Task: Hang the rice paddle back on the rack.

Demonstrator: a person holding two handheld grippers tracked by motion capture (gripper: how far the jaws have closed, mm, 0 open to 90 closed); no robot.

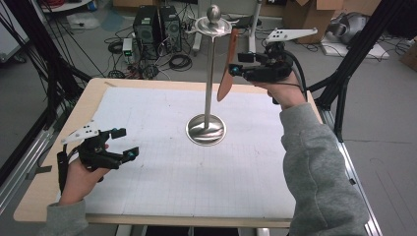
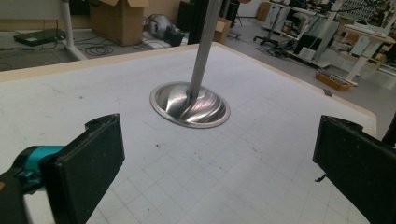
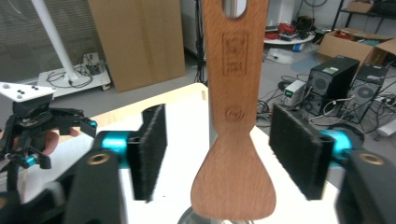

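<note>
Right gripper view shows the flat brown wooden spatula (image 3: 236,116) already hanging on the tall steel stand (image 1: 210,73), free between the spread jaws of the right gripper (image 3: 229,151), so only withdrawing is left.

The wooden spatula (image 3: 236,116) carries a burnt-in rectangular stamp and a round mark below it, both illegible.

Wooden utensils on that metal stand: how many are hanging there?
1. A single wooden spatula hangs from the top ring of the metal stand, on its right side, between the open jaws of the right gripper. Nothing else hangs on the ring as far as the views show.
</note>
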